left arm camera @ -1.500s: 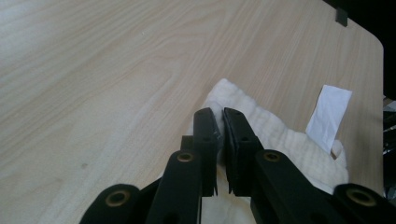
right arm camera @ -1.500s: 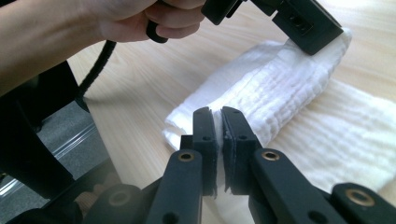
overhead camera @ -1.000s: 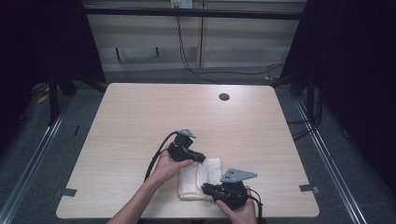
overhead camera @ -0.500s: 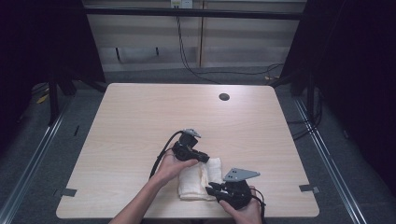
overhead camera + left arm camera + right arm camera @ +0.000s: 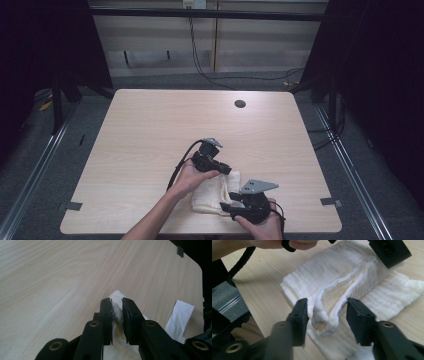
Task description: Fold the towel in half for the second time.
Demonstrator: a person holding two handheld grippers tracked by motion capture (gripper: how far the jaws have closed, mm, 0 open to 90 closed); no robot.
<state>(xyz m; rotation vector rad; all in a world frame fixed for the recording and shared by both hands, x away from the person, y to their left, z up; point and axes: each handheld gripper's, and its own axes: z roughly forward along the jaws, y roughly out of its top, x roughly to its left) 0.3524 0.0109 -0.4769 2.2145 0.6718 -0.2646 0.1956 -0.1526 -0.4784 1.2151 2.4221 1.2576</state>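
a cream cloth (image 5: 216, 192) lies rumpled near the front edge of the pale wooden desk (image 5: 150, 130), a little right of centre, between the person's two hands. the left claw (image 5: 117, 305) comes at the cloth's far end; in the left gripper view its jaws stand narrow, pinching a raised fold of the cloth between them. from the high view the left hand (image 5: 189, 177) wraps that tool just left of the cloth, with its black cable looping out to the left. the right claw (image 5: 327, 311) sits at the cloth's near end with its jaws wide, one on each side of a rolled ridge of fabric that rises between them without being squeezed. the right hand (image 5: 260, 225) grips its tool at the desk's near edge, a grey three-cornered plate (image 5: 257, 186) on top. a small dark round hole (image 5: 240, 104) shows far back on the desk, well apart from the cloth. a white strip (image 5: 180, 315) lies on the desk beyond the cloth in the left gripper view.
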